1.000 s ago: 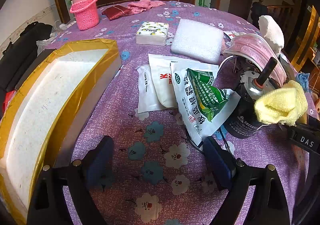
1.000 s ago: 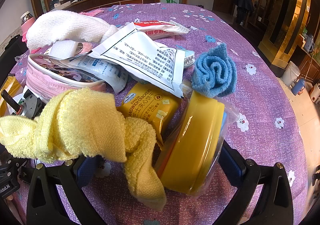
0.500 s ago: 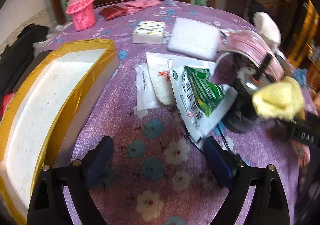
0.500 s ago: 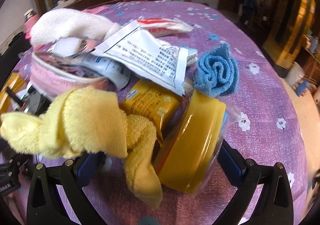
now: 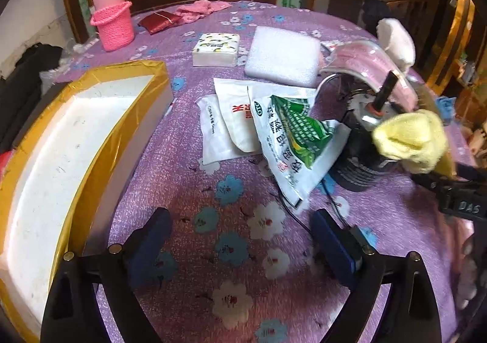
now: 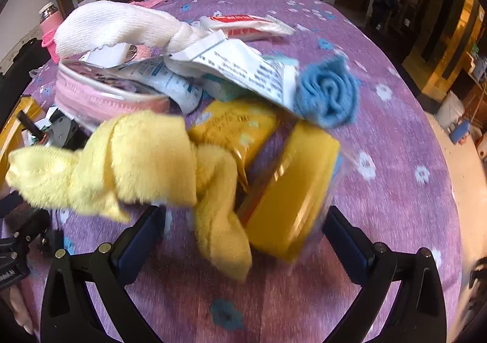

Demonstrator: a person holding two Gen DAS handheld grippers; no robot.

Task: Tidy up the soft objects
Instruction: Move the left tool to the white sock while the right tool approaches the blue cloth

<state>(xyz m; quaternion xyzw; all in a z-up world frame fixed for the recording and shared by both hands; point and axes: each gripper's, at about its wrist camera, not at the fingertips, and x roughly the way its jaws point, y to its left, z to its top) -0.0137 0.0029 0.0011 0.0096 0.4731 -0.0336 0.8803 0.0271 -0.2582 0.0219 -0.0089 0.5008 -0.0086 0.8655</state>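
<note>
A knotted yellow towel lies just ahead of my right gripper, which is open with its jaws wide apart. A yellow container in clear wrap also sits between the fingers. Behind them are a rolled blue cloth and a white towel. My left gripper hovers open and empty over the purple flowered tablecloth. From there the yellow towel shows at the right, beside a black motor. A gold-taped white box stands at the left.
Paper sachets lie mid-table, with a white foam pad and a tissue pack behind them. A pink knitted basket, a red pouch and a pink cloth sit far back. A pink zip pouch and a yellow cracker packet crowd the right pile.
The right wrist view has turned blurry and the pile has slid slightly upward in it, so that gripper is moving. The left view has drifted only a little. Both grippers stay open.
</note>
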